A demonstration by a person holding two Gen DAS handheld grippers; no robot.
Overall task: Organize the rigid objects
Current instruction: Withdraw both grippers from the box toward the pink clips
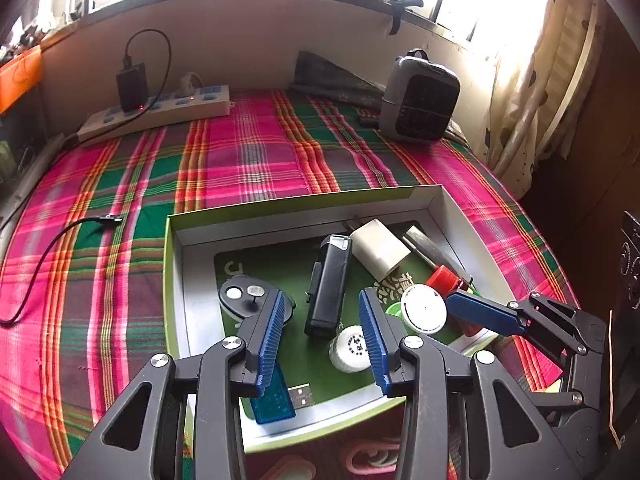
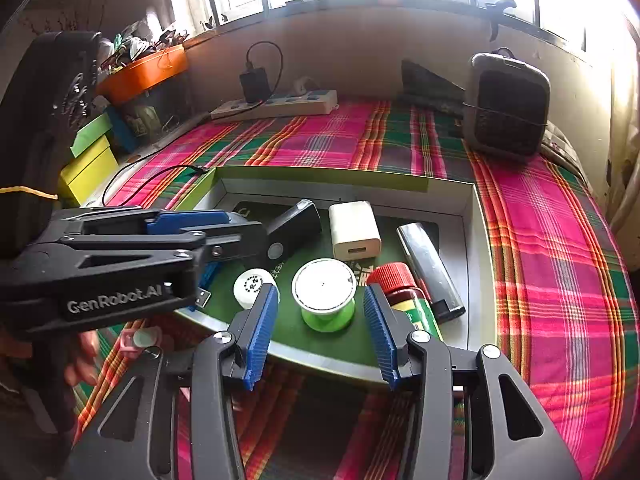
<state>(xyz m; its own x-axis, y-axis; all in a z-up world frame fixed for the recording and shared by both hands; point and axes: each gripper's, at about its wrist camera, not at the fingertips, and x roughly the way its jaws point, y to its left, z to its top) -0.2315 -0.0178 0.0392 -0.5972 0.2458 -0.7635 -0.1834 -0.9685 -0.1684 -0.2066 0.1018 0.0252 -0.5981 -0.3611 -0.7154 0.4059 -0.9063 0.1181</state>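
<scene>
A shallow green-rimmed box (image 1: 304, 200) (image 2: 476, 240) lies on the plaid cloth and holds several rigid objects: a black rectangular device (image 1: 330, 284) (image 2: 294, 224), a white charger cube (image 1: 380, 250) (image 2: 354, 230), a green spool with a white top (image 1: 423, 308) (image 2: 325, 290), a red-capped bottle (image 1: 444, 280) (image 2: 400, 284), a silver lighter (image 2: 430, 264), a small white cap (image 1: 352, 348) (image 2: 251, 284) and a blue USB stick (image 1: 276, 400). My left gripper (image 1: 325, 314) is open over the box, empty. My right gripper (image 2: 322, 300) is open around the spool, not touching it.
A white power strip (image 1: 160, 110) (image 2: 280, 104) with a black adapter and a grey heater (image 1: 420, 98) (image 2: 506, 104) stand at the back. A black cable (image 1: 60, 240) lies at left. Yellow and green boxes (image 2: 90, 160) and an orange tray (image 2: 144, 72) sit at far left.
</scene>
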